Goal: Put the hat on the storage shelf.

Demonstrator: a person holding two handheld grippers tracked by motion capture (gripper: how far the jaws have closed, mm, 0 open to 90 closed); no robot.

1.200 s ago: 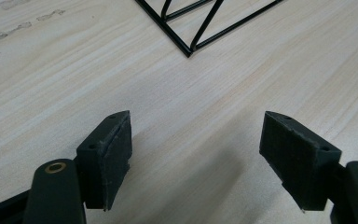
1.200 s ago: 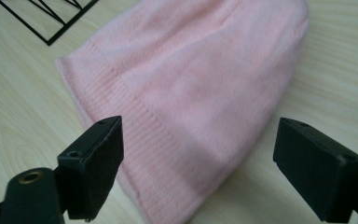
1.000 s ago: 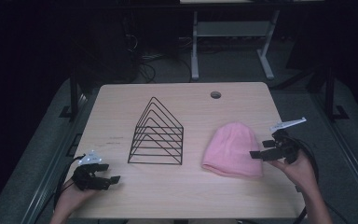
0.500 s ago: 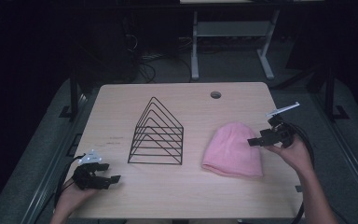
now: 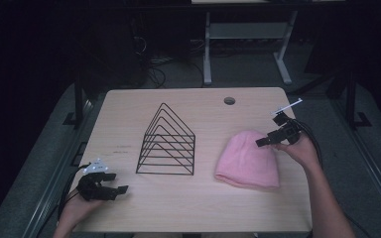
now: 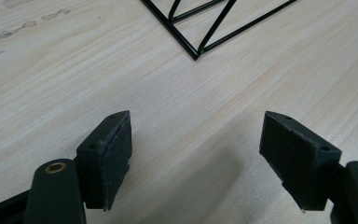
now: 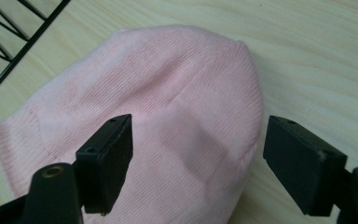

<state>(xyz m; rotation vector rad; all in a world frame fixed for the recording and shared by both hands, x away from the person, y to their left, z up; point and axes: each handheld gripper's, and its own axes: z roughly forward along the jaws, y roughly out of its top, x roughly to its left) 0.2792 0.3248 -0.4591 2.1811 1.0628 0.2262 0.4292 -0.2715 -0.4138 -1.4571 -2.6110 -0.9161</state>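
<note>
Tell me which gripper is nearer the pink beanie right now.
Right. The right gripper hovers open over the pink beanie; the left gripper sits at the table's near left corner, beyond the wire rack.

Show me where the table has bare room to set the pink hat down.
Free wood: the front strip of the table between the left tool and the pink hat; the back strip behind the wire rack, up to the round hole; the left side beyond the rack. Crowded: the right side, where the open right tool reaches the hat.
</note>
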